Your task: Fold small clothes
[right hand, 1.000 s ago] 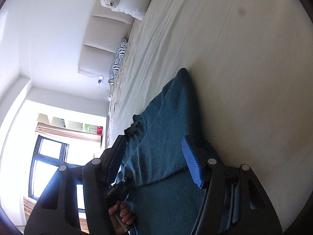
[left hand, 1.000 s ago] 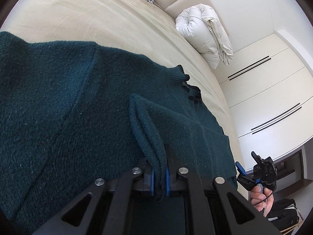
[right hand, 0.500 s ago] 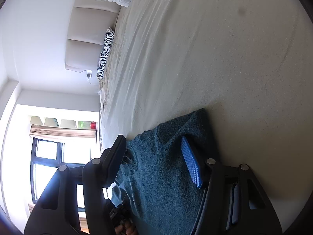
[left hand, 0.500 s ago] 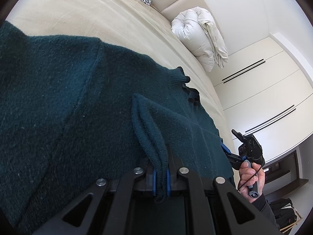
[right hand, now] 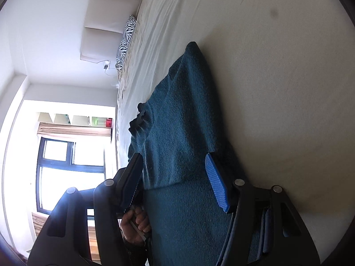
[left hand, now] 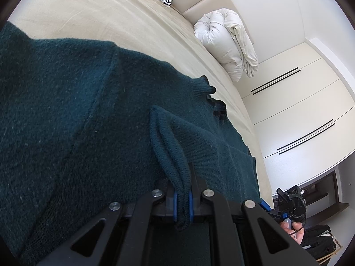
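Dark teal knit sweater [left hand: 93, 115] flat on bed sheet [left hand: 93, 15], judged soft, limp, fairly thick; left gripper [left hand: 182, 199] clenched on doubled ribbed cuff [left hand: 175, 170], right gripper [right hand: 175, 181] spread, ungripped over sleeve [right hand: 186, 102]: take hems or cuffs

Right tongs [right hand: 175, 182]: swinging back over the dark teal sweater [right hand: 182, 119], spread wide and holding nothing.
Right tongs, left view [left hand: 288, 201]: dropping lower again beside the bed [left hand: 88, 11].
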Demonstrator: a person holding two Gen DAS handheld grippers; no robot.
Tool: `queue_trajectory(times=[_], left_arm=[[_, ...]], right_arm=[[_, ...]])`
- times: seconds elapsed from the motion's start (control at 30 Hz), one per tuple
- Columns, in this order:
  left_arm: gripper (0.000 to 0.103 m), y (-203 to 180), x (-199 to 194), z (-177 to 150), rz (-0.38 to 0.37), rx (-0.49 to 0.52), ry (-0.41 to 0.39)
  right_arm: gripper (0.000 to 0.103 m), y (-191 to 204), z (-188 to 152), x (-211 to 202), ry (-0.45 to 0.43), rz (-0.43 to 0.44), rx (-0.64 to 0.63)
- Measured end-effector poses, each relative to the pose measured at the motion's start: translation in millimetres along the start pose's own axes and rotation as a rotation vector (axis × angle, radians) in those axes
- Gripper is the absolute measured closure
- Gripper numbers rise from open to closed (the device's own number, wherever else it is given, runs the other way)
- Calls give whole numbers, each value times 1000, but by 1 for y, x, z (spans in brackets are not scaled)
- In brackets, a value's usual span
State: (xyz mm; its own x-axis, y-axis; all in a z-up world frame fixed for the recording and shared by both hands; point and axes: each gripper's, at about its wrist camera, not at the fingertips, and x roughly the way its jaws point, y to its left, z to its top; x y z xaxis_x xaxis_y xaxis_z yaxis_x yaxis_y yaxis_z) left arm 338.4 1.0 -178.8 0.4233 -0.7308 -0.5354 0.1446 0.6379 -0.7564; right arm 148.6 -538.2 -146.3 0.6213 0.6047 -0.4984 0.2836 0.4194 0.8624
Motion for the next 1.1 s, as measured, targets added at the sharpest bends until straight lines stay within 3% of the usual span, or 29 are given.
queue_trajectory(times=[0.23, 0.33, 0.4, 0.43, 0.47, 0.5, 0.57, 0.6, 0.87, 1.1], left_arm=[[91, 0, -1, -3, 3, 5, -4], [91, -2, -3, -2, -10, 2, -2], [90, -4, -8, 0, -16, -13, 14], [89, -6, -15, 0, -2, -27, 21], [79, -7, -26, -1, 6, -48, 12], [53, -8, -42, -4, -8, -64, -13], [27, -6, -87, -11, -39, -80, -107], [21, 0, -112, -16, -50, -94, -165], [19, 102, -273, -61, 45, -368, -454], [23, 150, -333, -69, 98, -539, -641]], right_arm=[[46, -3, -43, -2, 11, -77, -70], [45, 7, -60, -13, -28, -116, -68], [44, 16, -81, -27, -66, -93, -82], [44, 23, -93, -31, -73, -74, -95], [44, 28, -107, -36, -76, -61, -110], [44, 35, -120, -38, -74, -50, -128], [44, 41, -148, -37, -53, -41, -156], [44, 42, -161, -35, -43, -45, -159], [44, 61, -221, 14, 15, 14, -148], [44, 87, -250, 42, 62, 26, -169]])
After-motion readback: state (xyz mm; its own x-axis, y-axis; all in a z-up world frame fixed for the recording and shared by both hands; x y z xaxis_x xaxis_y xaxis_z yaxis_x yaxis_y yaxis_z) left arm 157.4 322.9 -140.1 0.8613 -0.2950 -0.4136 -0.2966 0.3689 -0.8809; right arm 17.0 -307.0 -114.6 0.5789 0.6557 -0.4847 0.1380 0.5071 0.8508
